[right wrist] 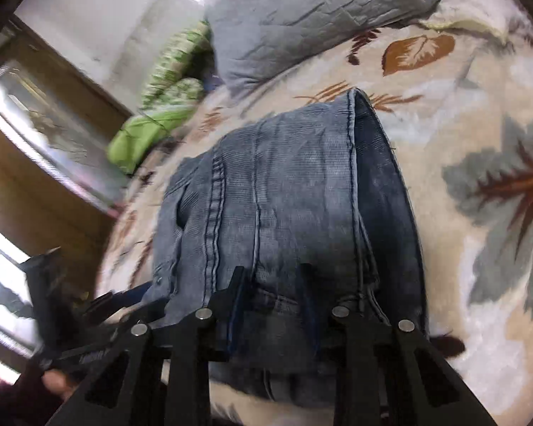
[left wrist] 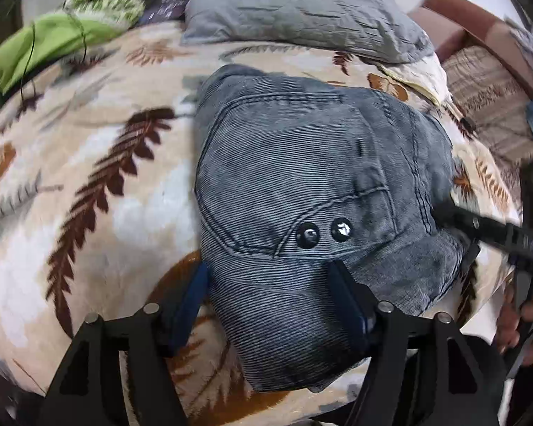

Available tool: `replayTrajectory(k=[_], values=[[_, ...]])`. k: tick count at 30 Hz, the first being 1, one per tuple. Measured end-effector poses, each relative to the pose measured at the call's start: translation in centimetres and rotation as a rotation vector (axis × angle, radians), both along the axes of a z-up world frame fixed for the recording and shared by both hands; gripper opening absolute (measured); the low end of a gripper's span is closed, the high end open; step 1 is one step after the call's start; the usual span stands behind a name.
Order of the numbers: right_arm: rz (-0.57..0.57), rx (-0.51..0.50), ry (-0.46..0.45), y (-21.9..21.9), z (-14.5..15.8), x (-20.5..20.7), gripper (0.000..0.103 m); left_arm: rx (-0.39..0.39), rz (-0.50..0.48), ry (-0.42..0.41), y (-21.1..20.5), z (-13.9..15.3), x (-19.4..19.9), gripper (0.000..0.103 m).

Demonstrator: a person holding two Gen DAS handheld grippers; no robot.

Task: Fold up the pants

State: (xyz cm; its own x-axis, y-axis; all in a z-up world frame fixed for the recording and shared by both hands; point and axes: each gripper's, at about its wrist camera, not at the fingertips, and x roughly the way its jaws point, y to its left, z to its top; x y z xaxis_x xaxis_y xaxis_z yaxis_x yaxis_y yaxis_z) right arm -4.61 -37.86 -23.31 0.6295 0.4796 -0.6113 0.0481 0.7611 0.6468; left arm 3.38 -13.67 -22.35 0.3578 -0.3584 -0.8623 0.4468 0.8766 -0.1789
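The blue-grey denim pants (left wrist: 302, 184) lie folded into a compact bundle on the leaf-print blanket (left wrist: 89, 177). Two dark snap buttons (left wrist: 323, 232) face up near the front. My left gripper (left wrist: 270, 277) is open, its fingers straddling the near edge of the bundle. My right gripper (right wrist: 272, 277) is open too, its fingers over the near end of the pants (right wrist: 284, 195). The right gripper also shows in the left wrist view (left wrist: 444, 213), touching the bundle's right side. The left gripper shows at the lower left of the right wrist view (right wrist: 124, 296).
A grey pillow (left wrist: 302, 7) lies at the head of the bed. Green bedding (left wrist: 53, 35) is bunched at the far left. A wooden cabinet (right wrist: 35, 177) stands beside the bed. A striped rug (left wrist: 486, 96) and brown furniture are off the right edge.
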Motion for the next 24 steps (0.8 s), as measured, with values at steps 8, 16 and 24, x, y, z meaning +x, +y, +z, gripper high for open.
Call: replayTrajectory(k=[8,16,24], values=[[-0.025,-0.154,0.017,-0.4,4.1,1.7,0.033,-0.016,-0.010,-0.090,0.0,5.4,2.2,0.072],[-0.049,-0.285,-0.004,0.4,5.9,8.5,0.062,0.058,0.073,-0.054,-2.8,3.9,10.3,0.072],[-0.088,-0.161,0.133,-1.5,-1.4,12.4,0.062,0.104,0.119,0.025,-4.5,-0.7,13.4,0.077]])
